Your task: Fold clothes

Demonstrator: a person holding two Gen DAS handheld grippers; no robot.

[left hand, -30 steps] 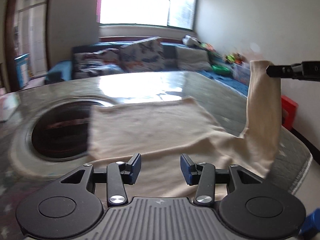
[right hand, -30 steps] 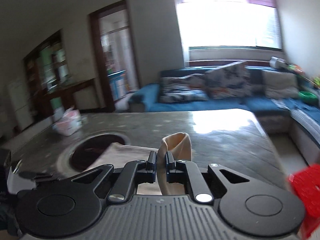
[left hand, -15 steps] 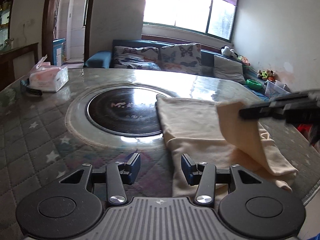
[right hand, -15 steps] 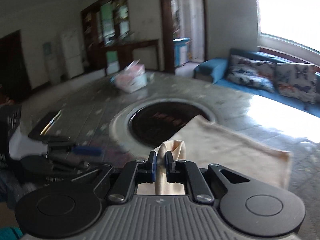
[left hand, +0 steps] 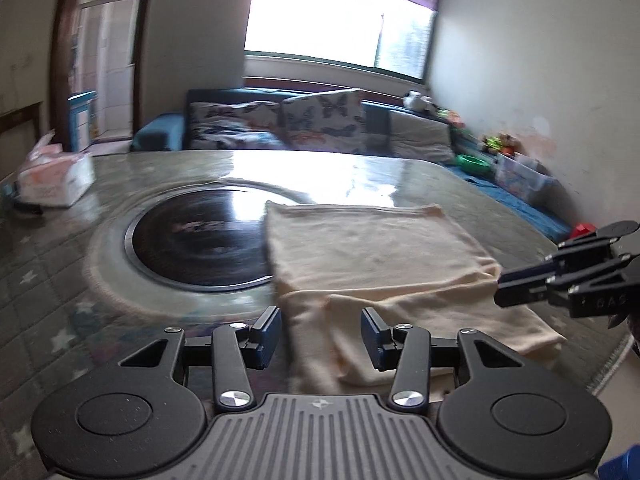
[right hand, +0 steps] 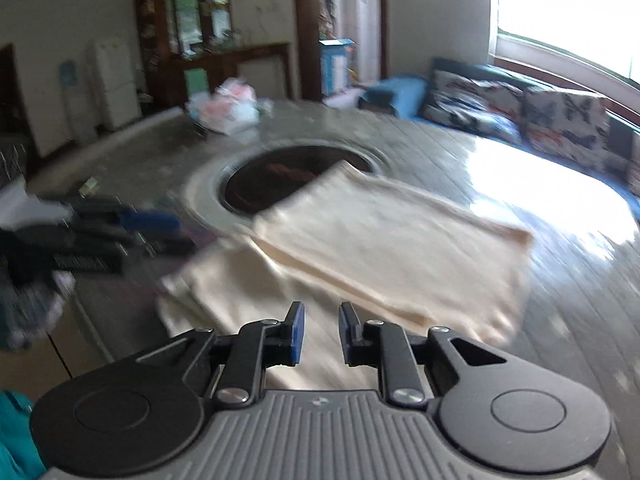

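Now both tongs — left tongs (left hand: 320, 332), right tongs (right hand: 321, 330) — gape empty over the cream garment (left hand: 380, 256), partly folded; next fold needs a fresh edge grip.

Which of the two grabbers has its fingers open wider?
The left gripper. Its blue pads stand far apart over the cream cloth; the right gripper shows a narrower gap.
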